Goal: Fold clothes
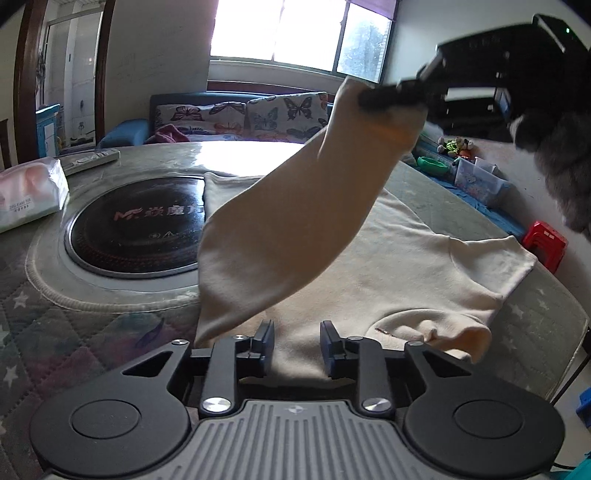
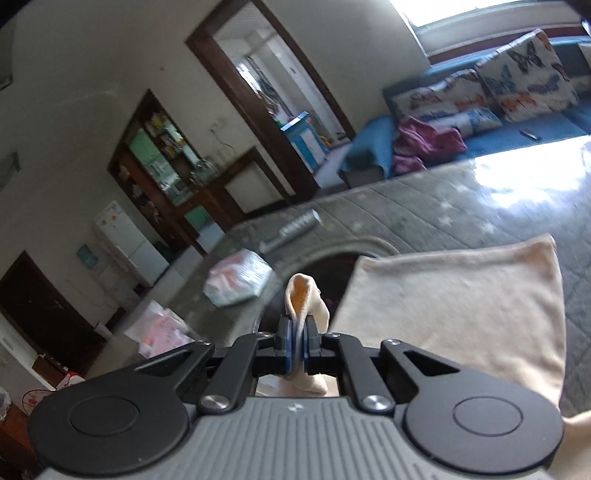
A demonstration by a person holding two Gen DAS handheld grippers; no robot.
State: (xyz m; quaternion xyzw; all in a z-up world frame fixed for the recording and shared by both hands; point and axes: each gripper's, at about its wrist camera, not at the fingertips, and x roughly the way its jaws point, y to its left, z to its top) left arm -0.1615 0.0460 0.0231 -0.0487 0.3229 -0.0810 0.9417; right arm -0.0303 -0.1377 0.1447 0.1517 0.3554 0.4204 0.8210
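Up high now: right gripper (image 2: pixel 297 341) clamped tight on the cuff of a sleeve (image 1: pixel 295 221), both blue pads pinching the cream cloth, cuff end poking out past the fingertips in the right wrist view. Seen from the left wrist view as well, at upper right (image 1: pixel 391 98), lifted well above the table, the sleeve stretched in a long diagonal band down to the shirt body.

Down low: left gripper (image 1: pixel 297 345) spread apart, nothing between its 2 fingers, hovering just above the near edge of the cream shirt (image 1: pixel 406 266). Contact with the cloth impossible to judge from this angle.

Shirt itself lying flat on the quilted table cover (image 1: pixel 55 314), the other short sleeve (image 1: pixel 495 258) spread out toward the right edge, the collar opening bunched near the front. Far edge of the shirt overlapping the round black cooktop (image 1: pixel 136 229) set into the table's middle.

Off to the left: a pack of tissues (image 1: pixel 29 192) and, just behind it, a grey remote (image 1: pixel 90 159), both well apart from the shirt. Right wrist view somewhat blurred, tilted, showing the same tissue pack (image 2: pixel 238 282) and remote (image 2: pixel 291 230).

Beyond the table: a blue sofa (image 2: pixel 480 147) with butterfly cushions (image 1: pixel 284 114), a bright window (image 1: pixel 295 33) above.
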